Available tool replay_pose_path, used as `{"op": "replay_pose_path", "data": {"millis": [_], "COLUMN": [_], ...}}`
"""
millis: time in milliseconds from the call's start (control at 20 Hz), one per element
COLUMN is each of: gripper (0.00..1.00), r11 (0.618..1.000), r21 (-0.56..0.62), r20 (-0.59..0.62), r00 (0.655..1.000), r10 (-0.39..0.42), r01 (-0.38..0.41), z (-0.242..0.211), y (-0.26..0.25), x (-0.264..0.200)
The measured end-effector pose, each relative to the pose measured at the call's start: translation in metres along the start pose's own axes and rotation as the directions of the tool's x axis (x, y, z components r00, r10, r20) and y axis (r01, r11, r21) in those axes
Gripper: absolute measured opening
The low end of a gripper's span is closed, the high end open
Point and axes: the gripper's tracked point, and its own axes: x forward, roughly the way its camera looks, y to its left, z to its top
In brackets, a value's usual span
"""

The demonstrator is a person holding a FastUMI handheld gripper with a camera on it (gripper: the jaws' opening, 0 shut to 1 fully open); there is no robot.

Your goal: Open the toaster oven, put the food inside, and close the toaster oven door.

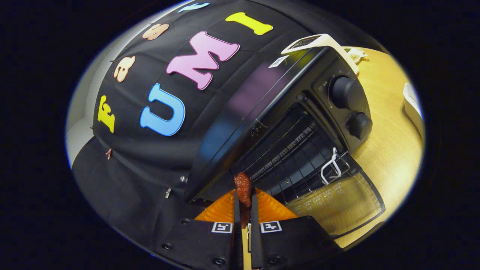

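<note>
Fingers [243, 202] clamped on food [243, 187]

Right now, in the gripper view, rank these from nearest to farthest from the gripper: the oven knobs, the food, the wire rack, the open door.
1. Food: clamped in the gripper.
2. Door: folded down, just ahead to the right.
3. Rack: inside the oven, beyond the door.
4. Knobs: on the oven's front panel, farthest.
</note>
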Motion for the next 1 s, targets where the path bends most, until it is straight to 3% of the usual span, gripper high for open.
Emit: {"op": "replay_pose_path", "data": {"millis": [300, 400, 550, 600, 650, 750, 1000], "gripper": [0.12, 0.21, 0.54, 0.57, 0.69, 0.90, 0.96], "r11": [0.998, 0.987, 0.985, 0.987, 0.988, 0.982, 0.971], "r21": [-0.013, -0.077, -0.101, -0.095, -0.089, -0.092, -0.099], "r20": [0.056, 0.036, 0.025, 0.020, 0.018, 0.033, 0.013], "r00": [0.996, 0.990, 0.990, 0.991, 0.991, 0.986, 0.976], "r10": [-0.066, -0.137, -0.139, -0.130, -0.129, -0.162, -0.217], "r01": [0.067, 0.139, 0.140, 0.132, 0.130, 0.164, 0.217], "z": [0.021, 0.015, 0.010, 0.009, 0.009, 0.014, 0.013], "y": [-0.026, -0.044, -0.043, -0.040, -0.036, -0.039, -0.048], "x": [0.021, 0.021, 0.018, 0.016, 0.013, 0.008, -0.009]}}
